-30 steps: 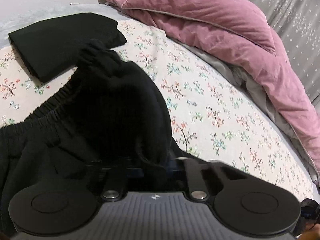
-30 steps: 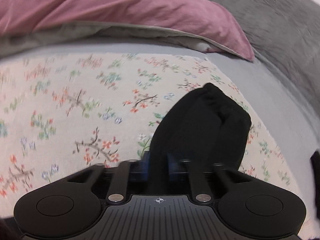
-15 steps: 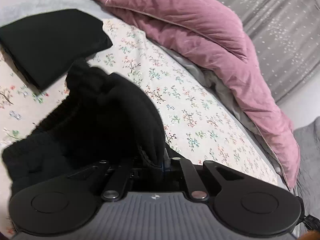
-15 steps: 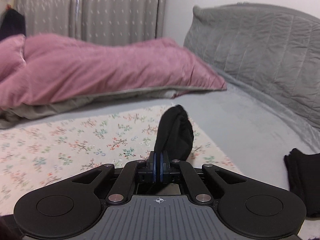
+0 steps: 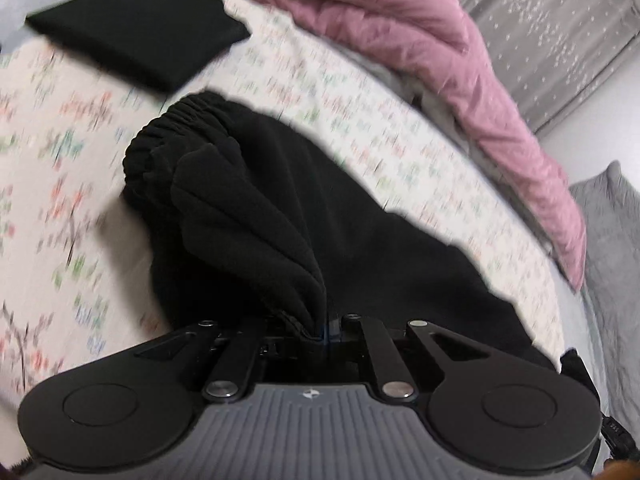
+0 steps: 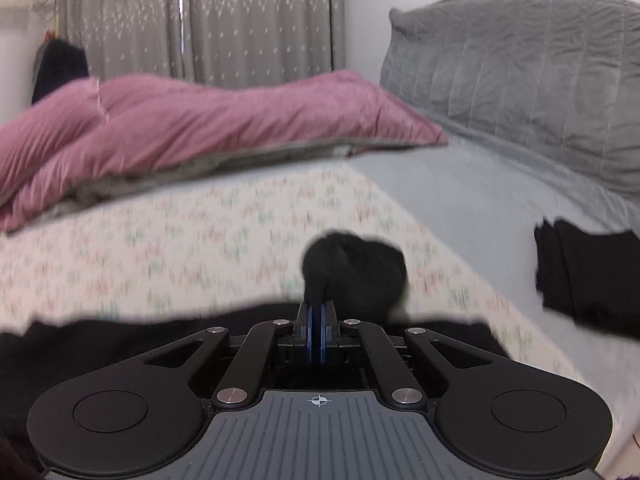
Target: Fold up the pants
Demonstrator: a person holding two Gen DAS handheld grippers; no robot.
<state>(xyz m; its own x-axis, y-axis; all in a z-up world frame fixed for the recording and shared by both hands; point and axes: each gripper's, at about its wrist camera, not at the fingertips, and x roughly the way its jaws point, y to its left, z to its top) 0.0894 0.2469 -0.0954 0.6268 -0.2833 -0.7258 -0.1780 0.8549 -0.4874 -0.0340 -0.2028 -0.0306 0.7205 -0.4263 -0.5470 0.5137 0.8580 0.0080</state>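
Black pants (image 5: 280, 216) lie bunched on the floral sheet (image 5: 60, 160), their elastic waistband (image 5: 172, 132) toward the upper left. My left gripper (image 5: 320, 332) is shut on a thick fold of this fabric, which rises in ridges straight from its jaws. In the right wrist view my right gripper (image 6: 317, 320) is shut on another black end of the pants (image 6: 356, 272), which bulges just past its blue pads (image 6: 310, 332). More black cloth (image 6: 120, 344) stretches low across that view to the left.
A folded black garment (image 5: 144, 36) lies at the upper left of the left wrist view. Another dark folded garment (image 6: 588, 276) rests on the grey sheet (image 6: 472, 208) at the right. A pink duvet (image 6: 200, 120) is heaped along the back, a grey quilted headboard (image 6: 520, 68) beyond.
Both grippers swept sideways with the pants; the views are blurred. The right gripper rose and tilted up from the sheet to show curtains and headboard. The pants now lie spread wider before the left gripper.
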